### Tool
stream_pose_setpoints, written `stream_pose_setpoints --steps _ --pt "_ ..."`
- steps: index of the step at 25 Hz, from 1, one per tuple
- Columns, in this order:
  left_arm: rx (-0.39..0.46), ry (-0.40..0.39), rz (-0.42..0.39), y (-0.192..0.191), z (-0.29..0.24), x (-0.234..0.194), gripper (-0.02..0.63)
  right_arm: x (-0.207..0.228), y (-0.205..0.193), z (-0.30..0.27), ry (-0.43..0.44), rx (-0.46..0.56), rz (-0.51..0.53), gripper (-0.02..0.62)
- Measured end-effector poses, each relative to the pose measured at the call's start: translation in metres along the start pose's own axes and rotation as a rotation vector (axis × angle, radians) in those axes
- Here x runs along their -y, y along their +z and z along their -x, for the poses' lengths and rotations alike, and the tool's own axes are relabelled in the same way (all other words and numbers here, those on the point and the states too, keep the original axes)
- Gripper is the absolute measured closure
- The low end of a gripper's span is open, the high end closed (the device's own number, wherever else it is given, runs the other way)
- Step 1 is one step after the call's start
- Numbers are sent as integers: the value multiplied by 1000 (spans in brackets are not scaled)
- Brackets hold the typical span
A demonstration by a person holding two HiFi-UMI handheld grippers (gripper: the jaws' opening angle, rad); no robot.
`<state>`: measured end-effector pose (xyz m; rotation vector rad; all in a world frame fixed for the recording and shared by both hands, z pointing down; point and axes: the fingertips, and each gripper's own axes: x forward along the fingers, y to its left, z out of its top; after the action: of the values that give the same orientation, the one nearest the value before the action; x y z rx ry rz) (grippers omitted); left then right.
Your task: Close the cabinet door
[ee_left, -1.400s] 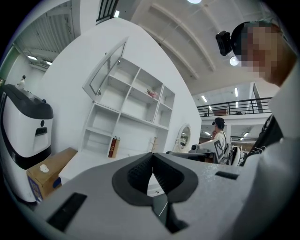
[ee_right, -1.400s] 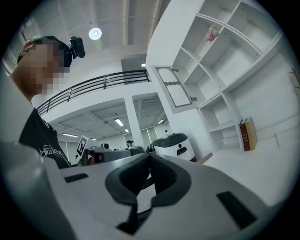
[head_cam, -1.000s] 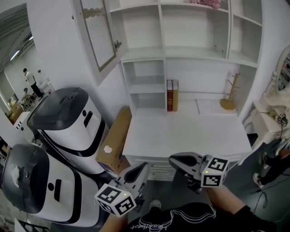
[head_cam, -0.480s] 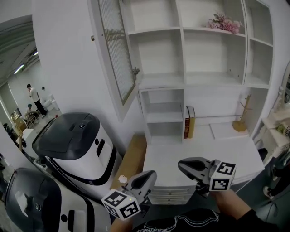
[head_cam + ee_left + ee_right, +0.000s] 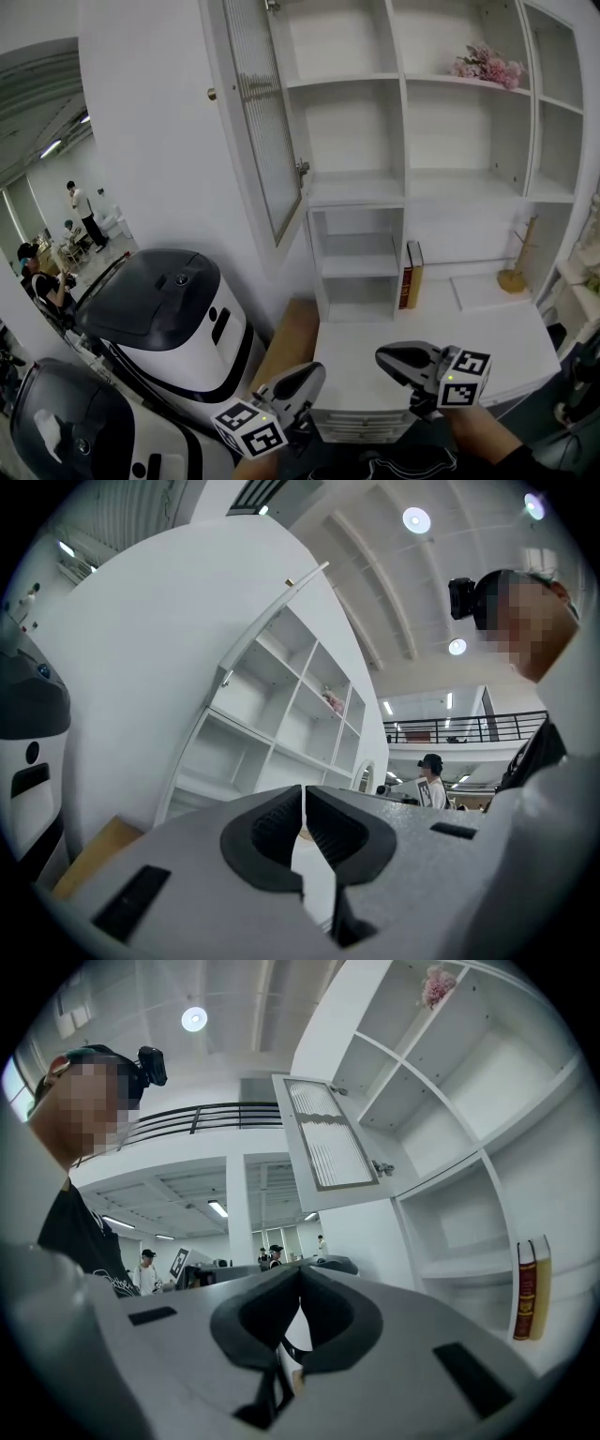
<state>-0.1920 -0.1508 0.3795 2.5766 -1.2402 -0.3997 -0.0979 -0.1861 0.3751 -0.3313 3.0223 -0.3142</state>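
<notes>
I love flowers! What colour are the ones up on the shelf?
Pink. The flowers show best in the head view.

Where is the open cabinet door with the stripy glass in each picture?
Head view: the cabinet door hangs open at the upper left of middle, just left of the shelves.
Left gripper view: the door shows edge-on as a thin slanting strip, above centre.
Right gripper view: the door is at upper centre, swung out to the left of the shelves.
Shared landmark: the pink flowers on a high shelf.
</notes>
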Motion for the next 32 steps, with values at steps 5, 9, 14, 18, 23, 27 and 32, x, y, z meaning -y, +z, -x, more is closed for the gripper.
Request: stream_pose_setpoints --steps 5,9,14,18,23,27,32 --pt "76 34 -40 37 1 -26 601 16 0 -14 29 -14 -7 595" --pt "165 72 -58 84 5 -54 600 30 8 -26 58 -41 -3 595" --pt "264 127 -102 140 16 -85 598 45 15 -33 88 -42 -6 595" --pt "329 109 -128 193 18 -95 594 51 24 -35 103 -38 8 595" --pt "387 35 -180 268 11 -88 579 57 32 -36 119 -41 32 595" --pt "443 -66 -190 324 8 -77 530 66 31 -34 115 -42 31 595" --pt "534 -206 -170 377 4 -64 488 75 24 -27 92 -65 15 595"
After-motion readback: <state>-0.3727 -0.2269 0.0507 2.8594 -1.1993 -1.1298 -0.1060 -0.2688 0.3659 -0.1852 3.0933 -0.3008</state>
